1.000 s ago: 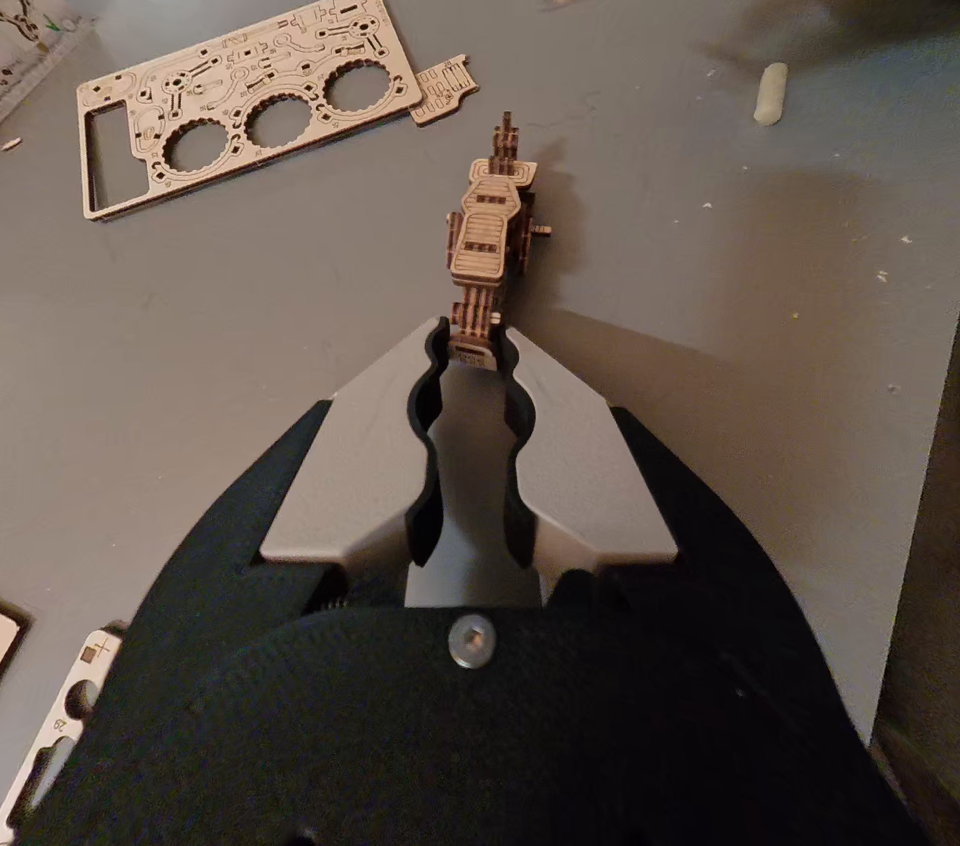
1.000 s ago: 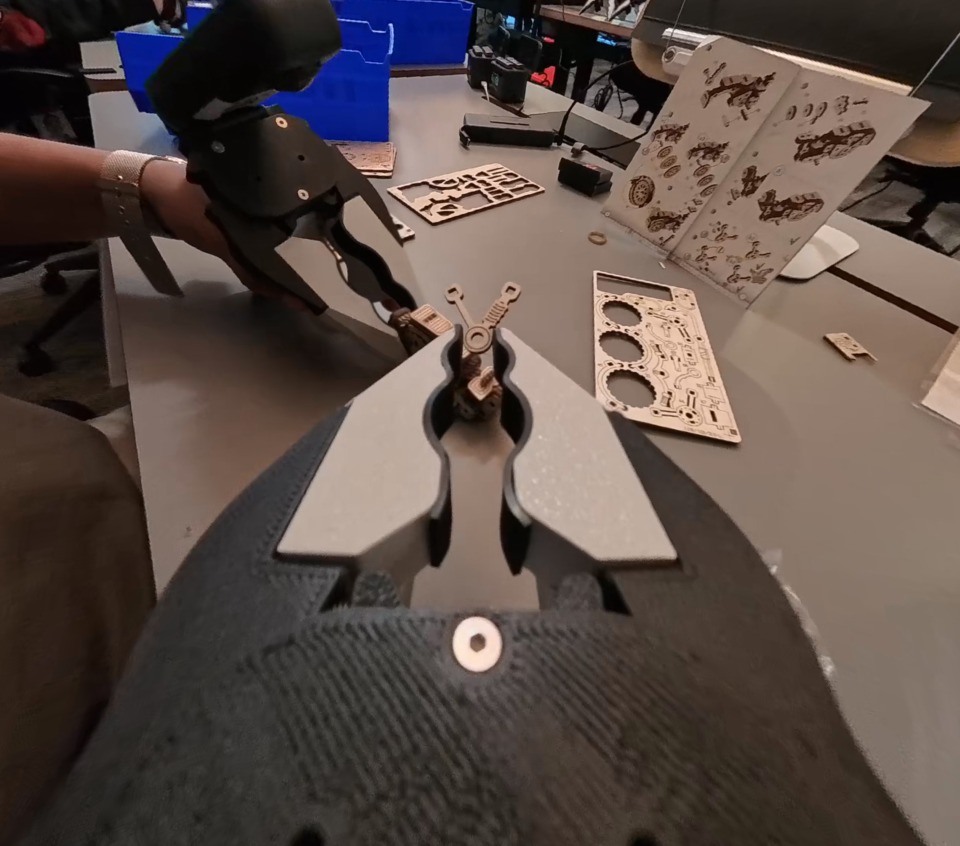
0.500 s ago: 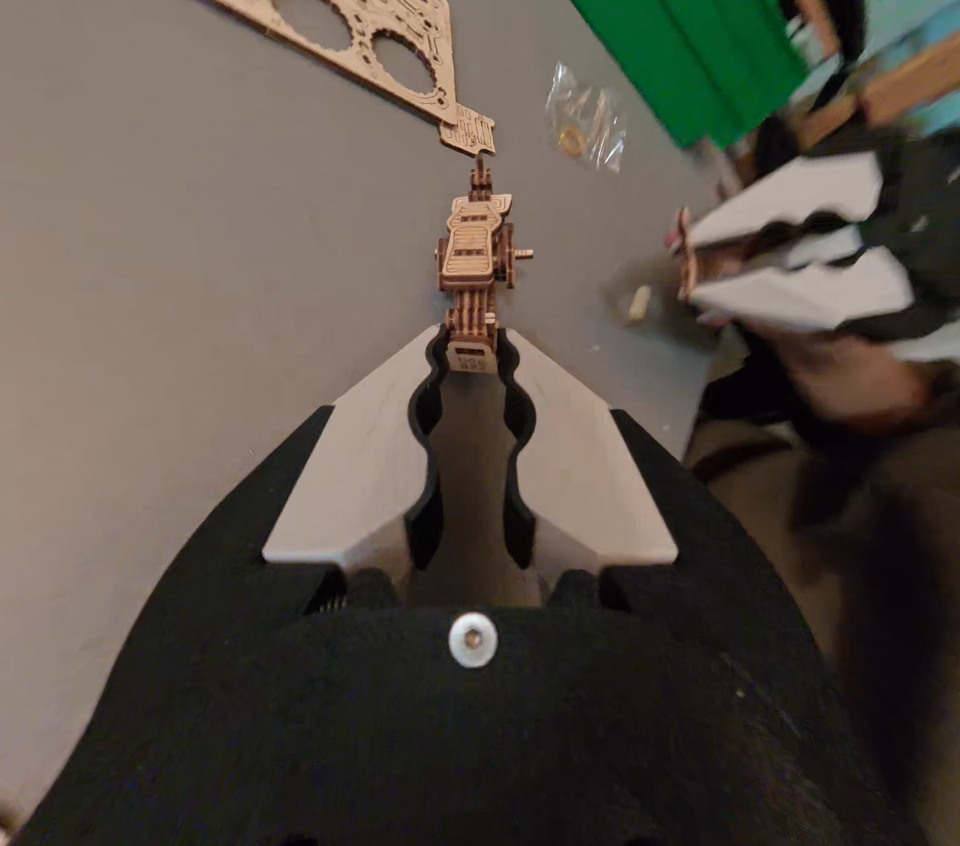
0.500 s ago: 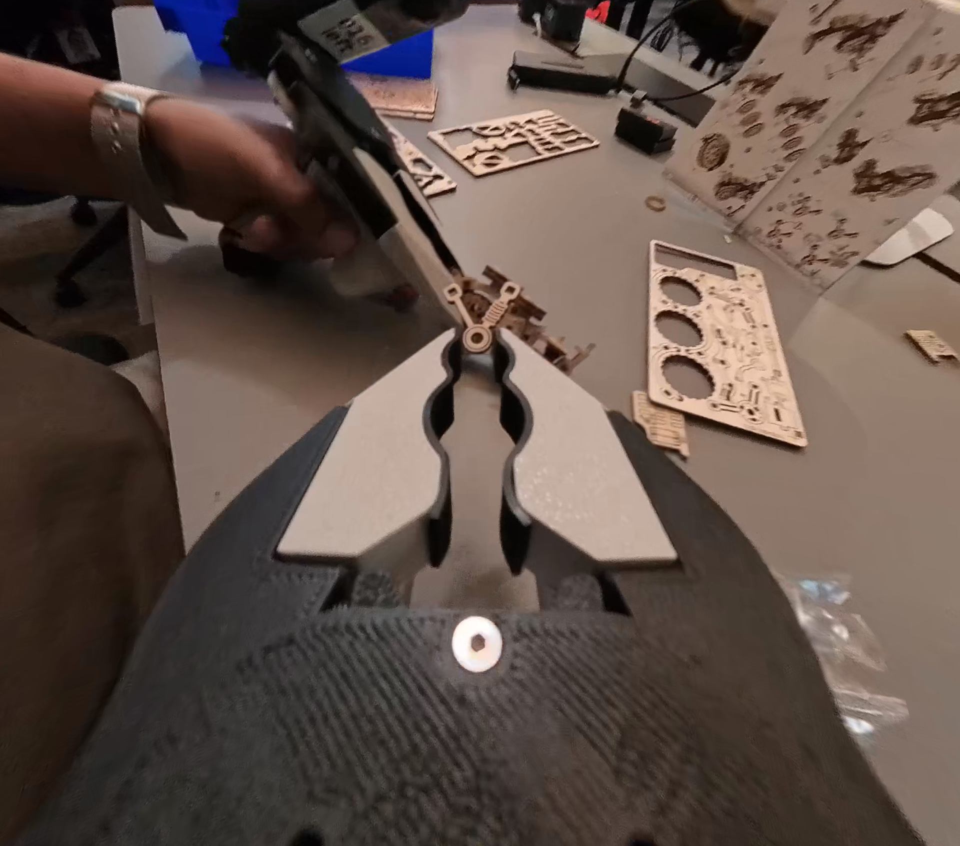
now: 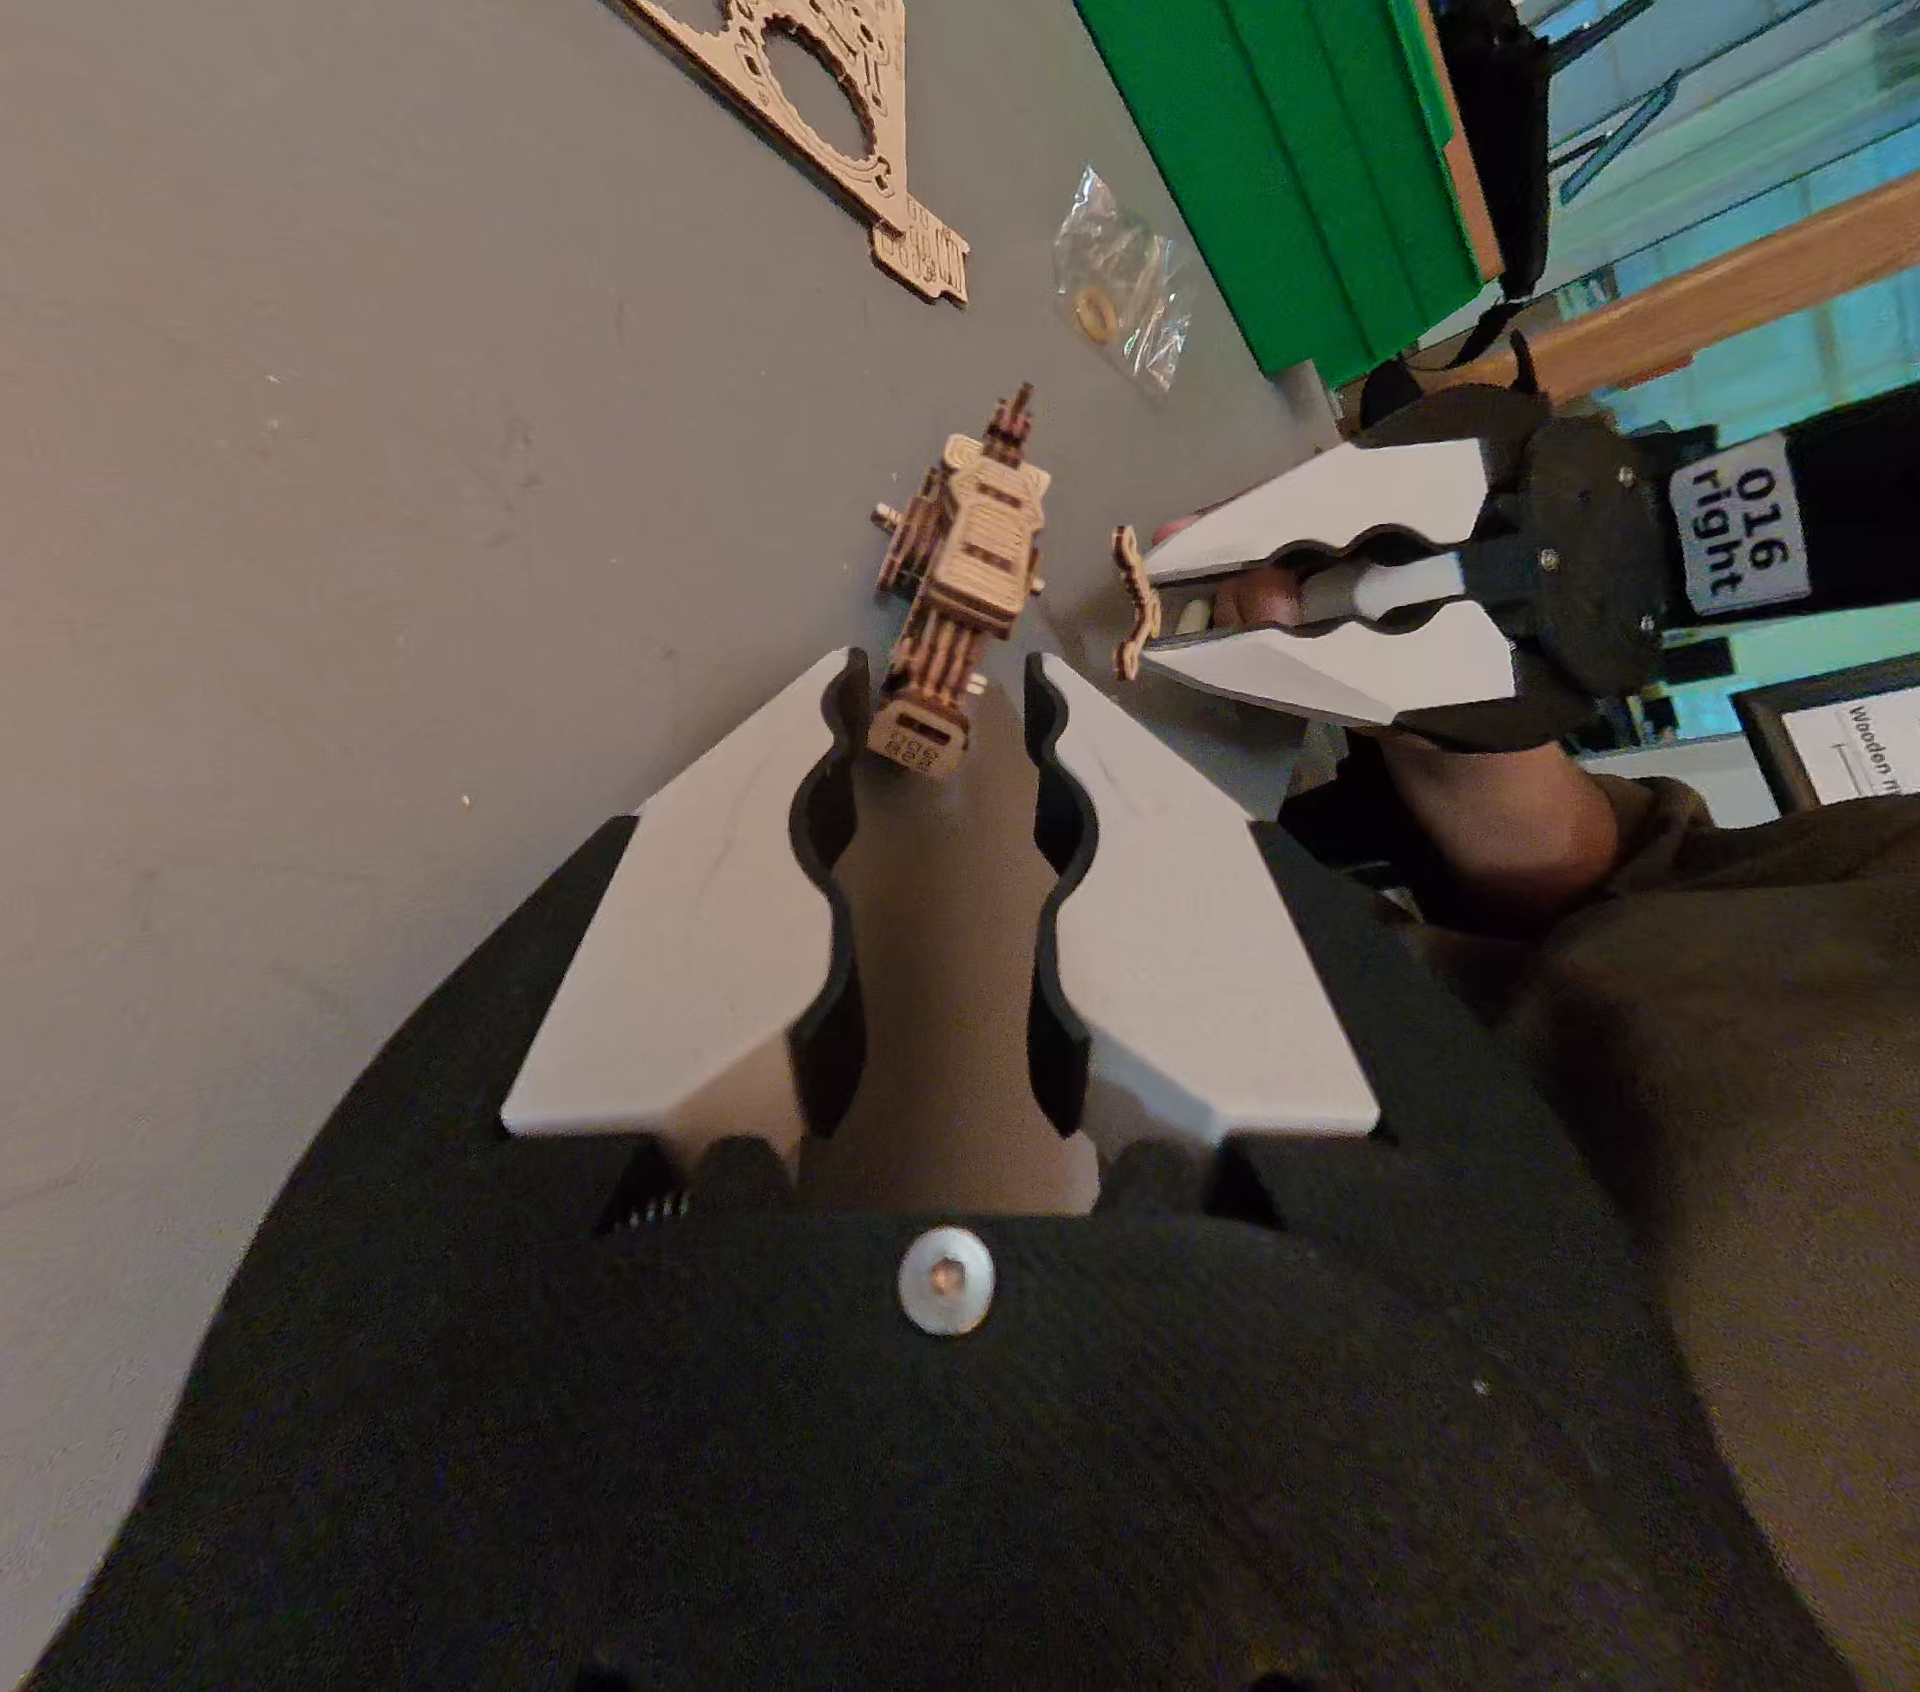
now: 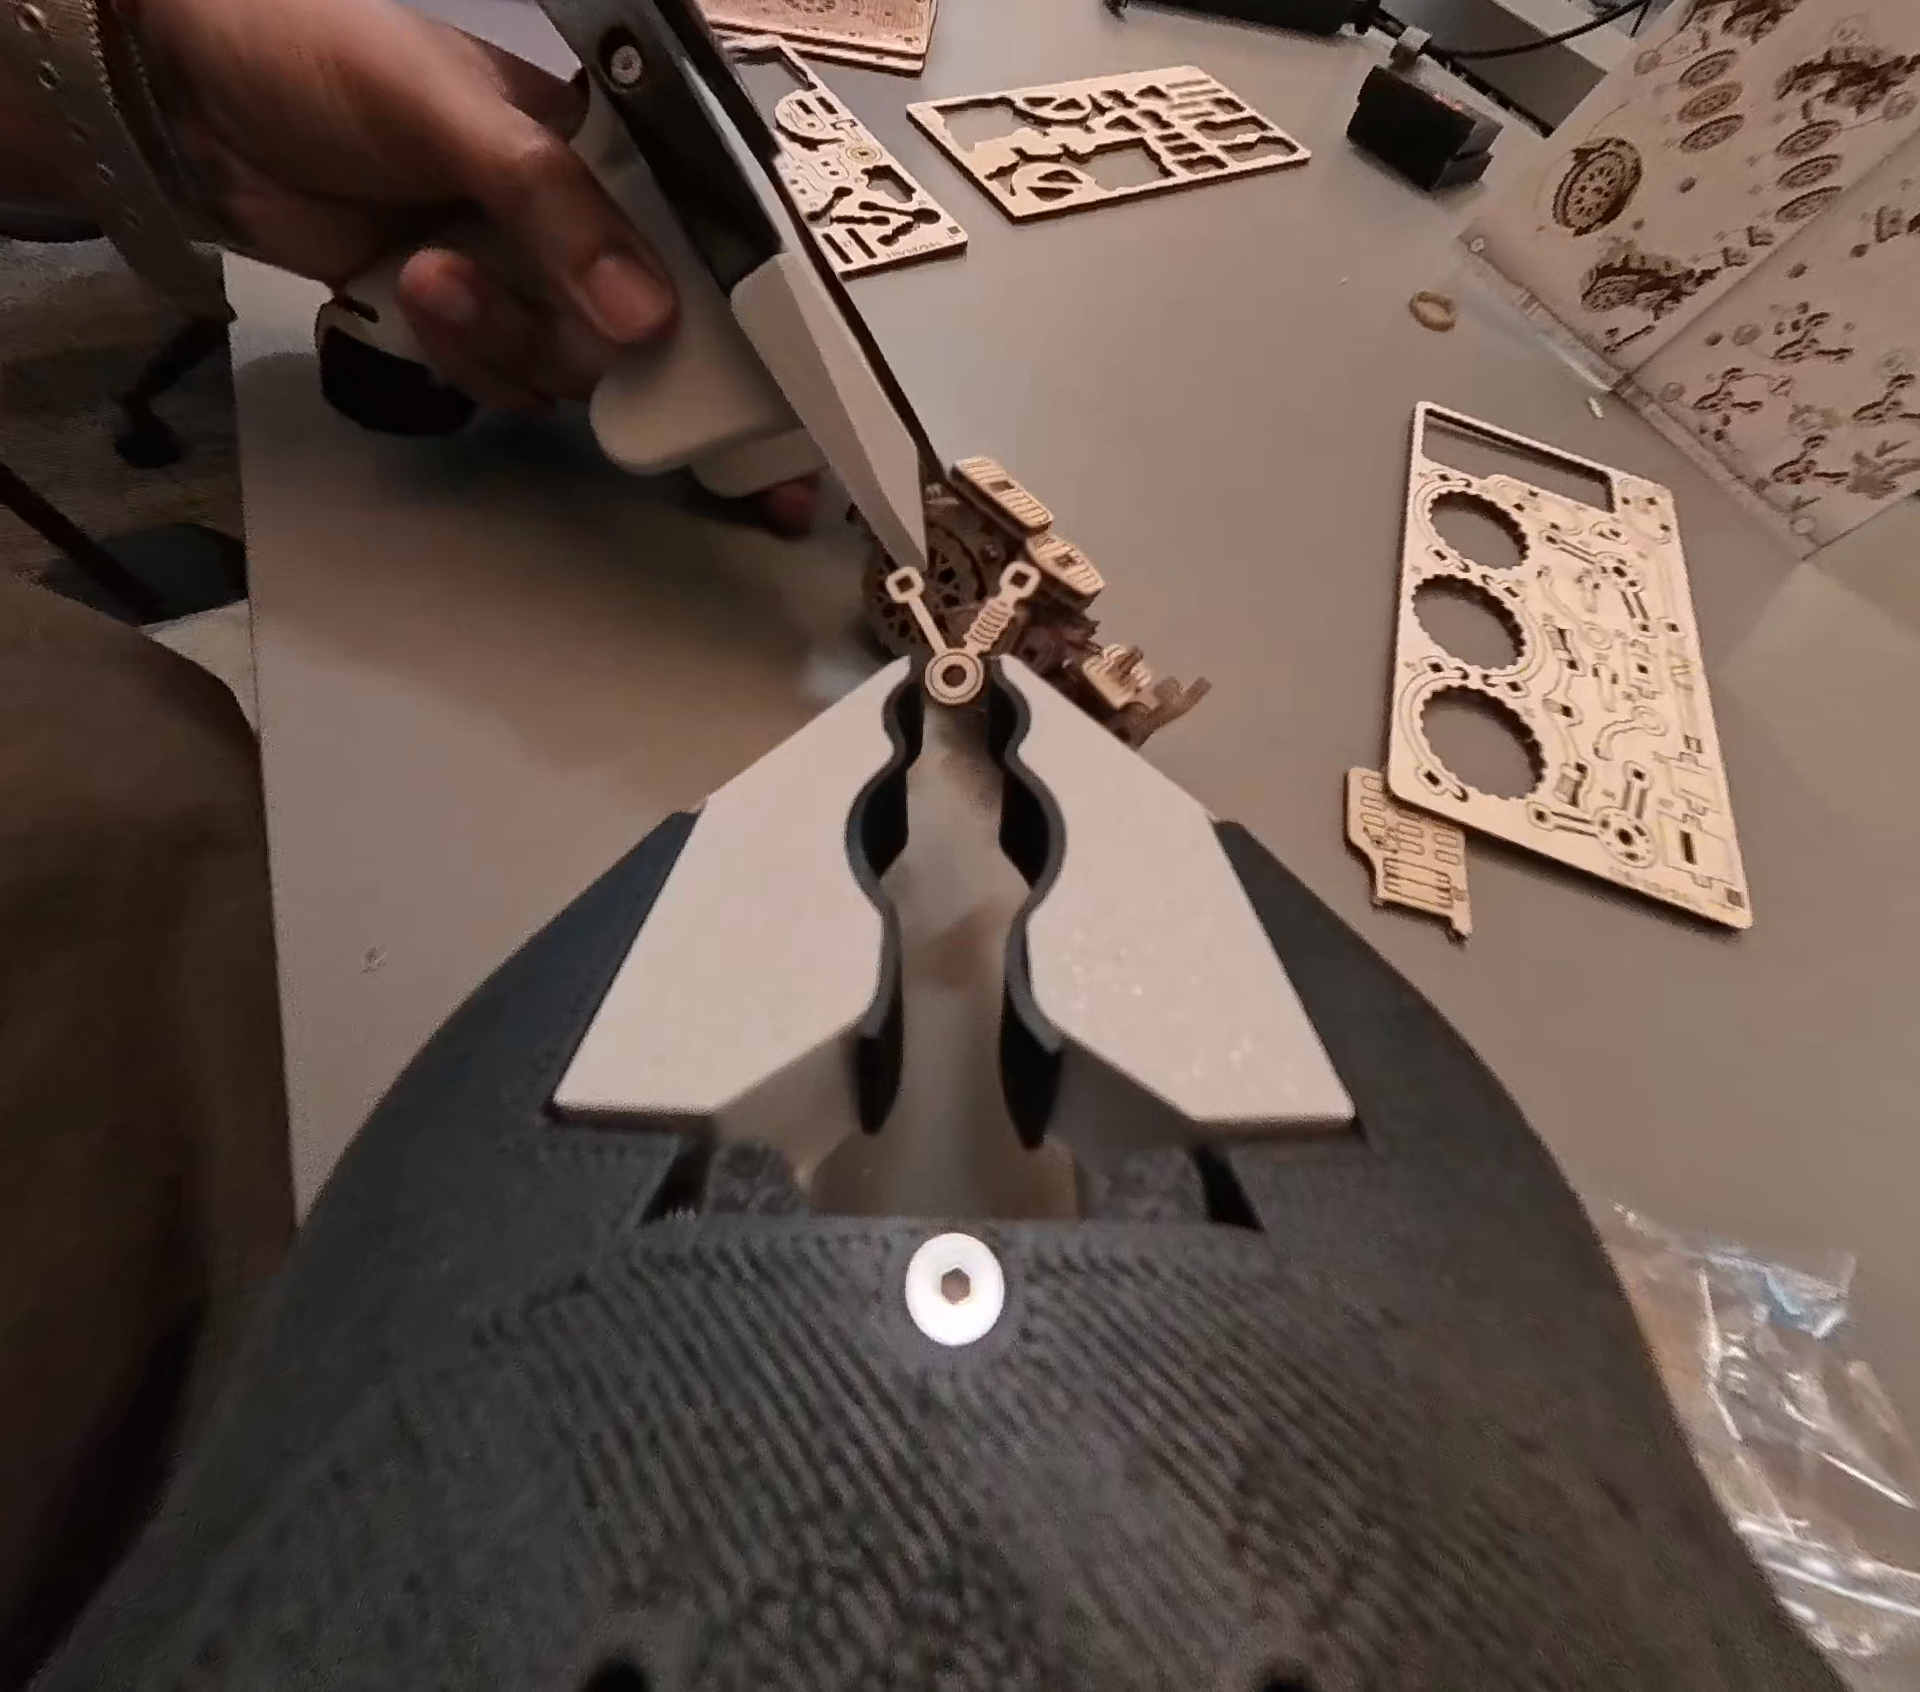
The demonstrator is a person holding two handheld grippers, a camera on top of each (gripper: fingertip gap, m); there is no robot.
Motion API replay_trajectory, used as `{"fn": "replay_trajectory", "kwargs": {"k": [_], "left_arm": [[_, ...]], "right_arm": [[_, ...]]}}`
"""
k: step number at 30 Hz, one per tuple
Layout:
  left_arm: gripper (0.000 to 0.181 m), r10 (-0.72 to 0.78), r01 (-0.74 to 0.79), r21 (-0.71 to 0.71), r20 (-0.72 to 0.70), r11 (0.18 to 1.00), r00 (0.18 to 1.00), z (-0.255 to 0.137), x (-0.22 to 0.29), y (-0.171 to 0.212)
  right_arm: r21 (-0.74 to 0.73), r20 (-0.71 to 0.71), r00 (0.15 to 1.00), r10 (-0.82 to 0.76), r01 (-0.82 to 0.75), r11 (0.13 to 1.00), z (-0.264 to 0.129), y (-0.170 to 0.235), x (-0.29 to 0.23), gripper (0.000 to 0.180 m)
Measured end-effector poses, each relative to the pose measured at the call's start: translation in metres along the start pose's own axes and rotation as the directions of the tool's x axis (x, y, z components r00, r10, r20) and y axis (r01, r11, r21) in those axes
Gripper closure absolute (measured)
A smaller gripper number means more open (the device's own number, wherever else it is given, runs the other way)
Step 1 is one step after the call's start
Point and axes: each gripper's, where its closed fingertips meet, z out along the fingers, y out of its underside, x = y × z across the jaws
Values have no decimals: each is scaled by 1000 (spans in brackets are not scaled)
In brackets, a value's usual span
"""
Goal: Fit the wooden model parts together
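Observation:
The partly built wooden model [image 5: 977,562] lies on the grey table [image 5: 312,603]. Its tail end sits between the tips of my left gripper [image 5: 943,676], whose jaws stand apart and wider than the tail. The model also shows in the right wrist view [image 6: 1049,572], with the left gripper's tip [image 6: 904,520] at its near end. My right gripper [image 6: 956,692] is shut on a small V-shaped wooden part [image 6: 961,634] with a ring at its base. It holds this part just right of the model in the left wrist view [image 5: 1132,614].
A punched-out wooden sheet [image 6: 1558,655] with three round holes lies right of the model, with a small loose piece [image 6: 1408,853] beside it. More sheets [image 6: 1101,136] and the instruction sheet [image 6: 1714,188] lie farther back. A plastic bag [image 5: 1122,292] and a green board [image 5: 1247,32] sit beyond. The grippers' ends are close to 4 cm from one another. My right tips are roughly 11 cm from the small loose piece [image 6: 1408,853]. It is also in sight in the left wrist view [image 5: 926,250].
My left gripper has opened and let go of the model's tail, and the model now sits tilted between its tips. My right gripper has come in close beside the model with the V-shaped part.

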Motion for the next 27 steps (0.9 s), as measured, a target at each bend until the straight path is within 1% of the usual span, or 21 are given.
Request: {"fn": "replay_trajectory", "kwargs": {"k": [3, 7, 13, 18, 22, 27], "left_arm": [[153, 40, -39, -9, 32, 999, 999, -4, -5, -1], [154, 121, -118, -38, 97, 992, 988, -9, -12, 0], [161, 220, -209, -77, 164, 975, 962, -6, -17, 2], [163, 180, -173, -65, 135, 983, 974, -6, -16, 1], [164, 141, -136, -50, 97, 989, 985, -8, -15, -1], [163, 127, -124, -46, 62, 991, 990, -9, -14, 0]], "right_arm": [[-20, 13, 1000, -2, 2, 1000, 4, 2, -1, 171], [-22, 18, 999, -42, 43, 999, 6, 1, -5, 171], [-60, 9, 989, -145, 146, 988, 12, 6, -12, 170], [-96, -10, 974, -224, 222, 970, 21, 8, -16, 171], [-117, -21, 964, -266, 262, 958, 25, 8, -17, 170], [-132, -45, 951, -307, 299, 945, 29, 6, -15, 171]]}}
